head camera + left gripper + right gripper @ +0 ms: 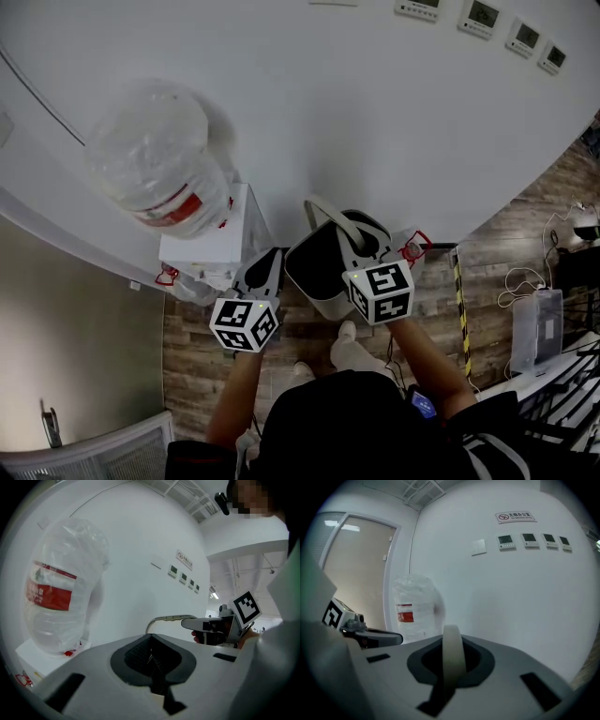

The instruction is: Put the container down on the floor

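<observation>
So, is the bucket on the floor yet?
Not yet. Done: the right tongs are clamped on the handle. In hand: the bucket hangs clear above the wooden floor. Left: lowering it until it rests there, then letting go.

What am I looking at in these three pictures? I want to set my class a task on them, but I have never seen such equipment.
There is no robot here. A person holds a hand tool with two jaws, a gripper, in each hand. The chequered cube is part of the tool.

The head view comes from a camera on the person's head, looking down. The other two come from cameras riding on each gripper, looking along its jaws.

The right gripper is shut on the pale handle of a dark grey container. The left gripper is shut and holds nothing.

Below is a wooden floor. By the wall stands a white water dispenser with a big bottle on top.
</observation>
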Motion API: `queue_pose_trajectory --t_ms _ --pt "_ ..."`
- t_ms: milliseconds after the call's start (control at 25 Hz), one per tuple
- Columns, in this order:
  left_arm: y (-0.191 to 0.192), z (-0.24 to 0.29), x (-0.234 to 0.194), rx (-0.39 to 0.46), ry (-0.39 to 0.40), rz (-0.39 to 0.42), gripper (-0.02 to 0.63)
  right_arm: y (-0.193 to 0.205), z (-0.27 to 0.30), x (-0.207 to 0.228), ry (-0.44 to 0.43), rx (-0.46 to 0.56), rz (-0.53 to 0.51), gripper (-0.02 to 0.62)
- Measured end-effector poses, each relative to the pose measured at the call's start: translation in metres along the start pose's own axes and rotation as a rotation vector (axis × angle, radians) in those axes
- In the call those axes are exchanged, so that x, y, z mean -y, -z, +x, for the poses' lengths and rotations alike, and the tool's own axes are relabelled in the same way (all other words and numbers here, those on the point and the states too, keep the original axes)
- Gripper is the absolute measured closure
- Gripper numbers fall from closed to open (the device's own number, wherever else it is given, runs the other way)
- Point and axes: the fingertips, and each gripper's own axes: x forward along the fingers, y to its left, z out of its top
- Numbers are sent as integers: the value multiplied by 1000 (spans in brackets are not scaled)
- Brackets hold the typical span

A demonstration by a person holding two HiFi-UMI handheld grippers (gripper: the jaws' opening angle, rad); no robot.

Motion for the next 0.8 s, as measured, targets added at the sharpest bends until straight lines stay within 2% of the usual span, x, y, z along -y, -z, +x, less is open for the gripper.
queue_pose_trajectory --t_ms 240,600,800 --pt "10 32 -4 -24 -52 101 591 12 23 20 -28 -9 32 565" --pt "40 71 -23 -16 -114 48 591 53 65 53 -43 -46 54 565" --pt "56 80 -36 -12 -117 65 591 74 86 65 -23 -34 67 565"
